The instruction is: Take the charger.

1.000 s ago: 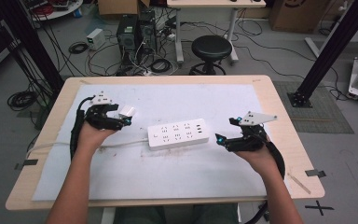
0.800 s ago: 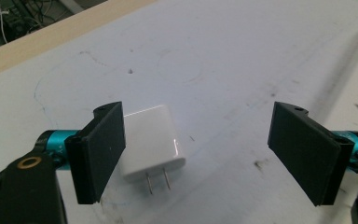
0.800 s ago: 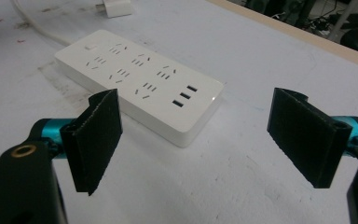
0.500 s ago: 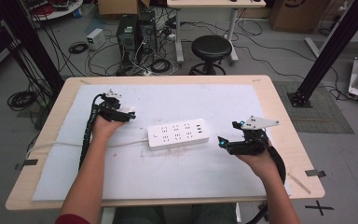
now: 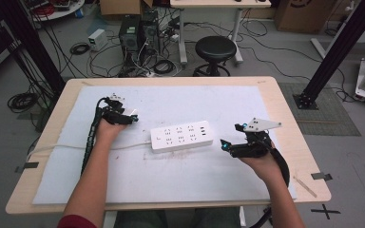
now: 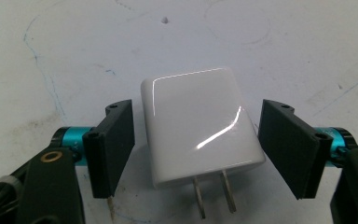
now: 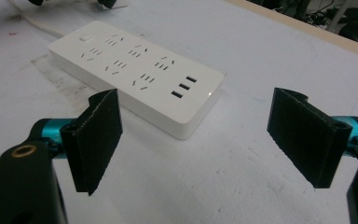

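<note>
left gripper [image 6: 196, 144] jaws, just closing, bracket the white charger [image 6: 198, 128] without touching; right gripper [image 7: 212, 140] jaws stand open near the power strip [image 7: 135, 70].

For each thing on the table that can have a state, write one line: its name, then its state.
White charger: lying flat on the mat, prongs bare, unplugged.
Power strip: flat on the mat, all sockets empty.
Left tool: jaws just been closing around the charger, small gaps remain.
Right tool: open, empty, facing the strip.
</note>
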Tool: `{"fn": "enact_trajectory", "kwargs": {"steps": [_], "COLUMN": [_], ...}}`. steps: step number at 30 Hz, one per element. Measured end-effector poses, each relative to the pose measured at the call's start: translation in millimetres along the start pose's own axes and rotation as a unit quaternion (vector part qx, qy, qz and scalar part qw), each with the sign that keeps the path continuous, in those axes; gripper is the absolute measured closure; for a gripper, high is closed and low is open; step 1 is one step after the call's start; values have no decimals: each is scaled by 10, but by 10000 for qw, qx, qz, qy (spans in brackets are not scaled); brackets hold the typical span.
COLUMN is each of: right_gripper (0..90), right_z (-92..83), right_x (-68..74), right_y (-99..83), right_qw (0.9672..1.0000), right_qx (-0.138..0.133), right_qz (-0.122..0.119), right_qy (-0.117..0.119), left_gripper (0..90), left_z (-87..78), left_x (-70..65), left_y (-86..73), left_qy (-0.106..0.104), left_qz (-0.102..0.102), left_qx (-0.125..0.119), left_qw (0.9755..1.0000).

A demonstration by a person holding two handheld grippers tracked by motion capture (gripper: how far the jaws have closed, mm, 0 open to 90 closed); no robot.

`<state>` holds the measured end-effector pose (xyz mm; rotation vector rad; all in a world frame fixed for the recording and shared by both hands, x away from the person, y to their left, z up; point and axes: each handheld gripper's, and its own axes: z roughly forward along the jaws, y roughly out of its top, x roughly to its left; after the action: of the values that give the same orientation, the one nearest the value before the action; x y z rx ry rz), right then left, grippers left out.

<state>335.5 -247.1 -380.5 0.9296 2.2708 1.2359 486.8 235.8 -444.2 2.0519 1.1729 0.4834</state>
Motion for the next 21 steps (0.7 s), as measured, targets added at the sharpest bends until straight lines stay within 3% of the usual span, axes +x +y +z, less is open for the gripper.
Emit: {"fn": "enact_trajectory", "kwargs": {"steps": [5, 9, 14, 17, 19, 21], "right_gripper": [182, 182, 182, 182, 182, 182], "right_z": [18, 3, -14, -44, -72, -97], "right_x": [2, 2, -4, -21, -16, -11], "right_y": [-9, -11, -11, 3, 23, 45], "right_qw": [10000, 10000, 10000, 10000, 10000, 9999], "right_qx": [7, 25, 28, 9, -1, -45], "right_qz": [-17, 33, 55, 50, 81, 70], "right_qy": [-3, -11, -21, 16, 38, 105], "left_gripper": [339, 423, 424, 425, 424, 424], "left_z": [16, 1, -10, -87, -260, -330], "left_x": [4, 4, -10, -33, -103, -136], "left_y": [-12, -6, 2, 25, 74, 86], "left_qy": [21, 83, 143, 29, -84, -171], "left_qz": [67, 120, 189, 241, 360, 344], "left_qx": [90, 96, 125, 84, -53, -175], "left_qw": [9999, 9998, 9996, 9997, 9993, 9991]}}
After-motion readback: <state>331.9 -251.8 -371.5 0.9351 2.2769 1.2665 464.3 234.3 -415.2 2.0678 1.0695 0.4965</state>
